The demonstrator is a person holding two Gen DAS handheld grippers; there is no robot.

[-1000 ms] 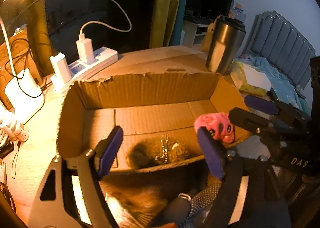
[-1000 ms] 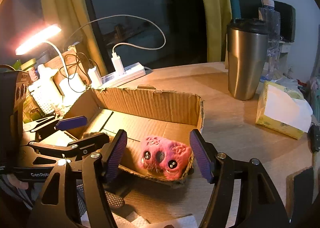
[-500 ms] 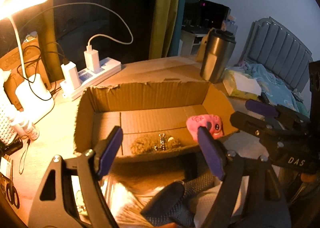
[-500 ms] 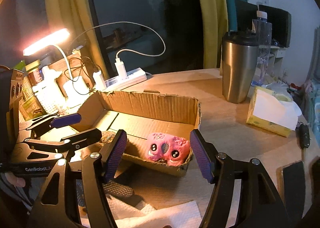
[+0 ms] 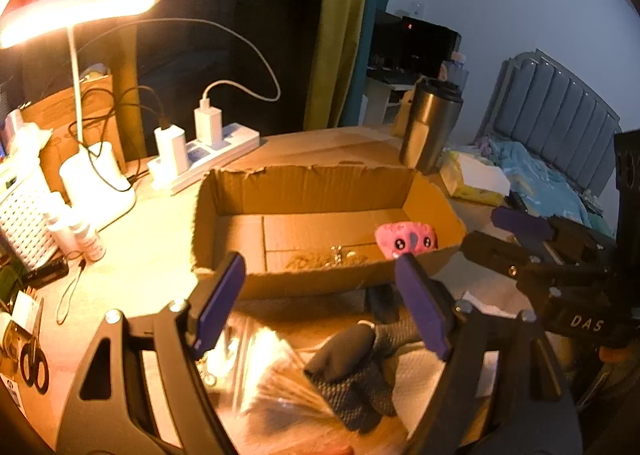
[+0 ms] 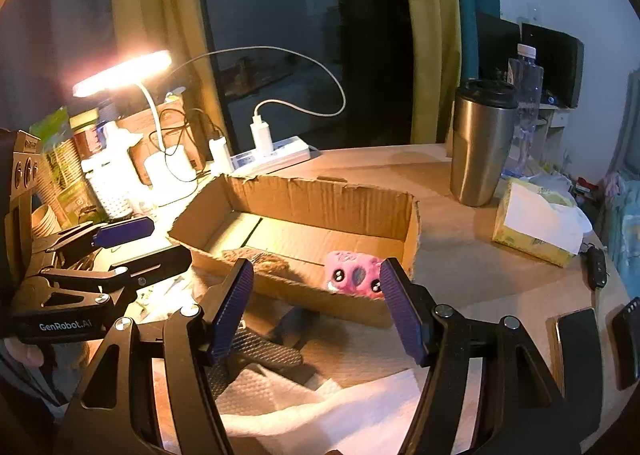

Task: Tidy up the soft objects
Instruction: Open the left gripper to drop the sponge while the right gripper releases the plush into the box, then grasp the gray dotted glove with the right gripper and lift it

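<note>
An open cardboard box (image 5: pixel 304 187) (image 6: pixel 332 199) lies on the table. A pink plush toy (image 5: pixel 406 239) (image 6: pixel 354 275) sits in its near right corner. A brown furry thing (image 5: pixel 320 257) (image 6: pixel 256 257) lies beside it in the box. A dark grey glove (image 5: pixel 356 371) (image 6: pixel 260 347) lies on white paper towel (image 6: pixel 320 415) in front of the box. My left gripper (image 5: pixel 320 303) is open and empty above the glove. My right gripper (image 6: pixel 316 303) is open and empty in front of the box.
A steel tumbler (image 6: pixel 482 143), a tissue pack (image 6: pixel 536 227), a power strip with chargers (image 5: pixel 204 151) and a lit desk lamp (image 5: pixel 76 11) stand around the box. Phones (image 6: pixel 580 351) and a car key (image 6: pixel 598 267) lie at the right. Scissors (image 5: pixel 34 363) lie at the left.
Both grippers have pulled back and up from the box. The box and toys look smaller and farther, and the glove and paper towel have come into view.
</note>
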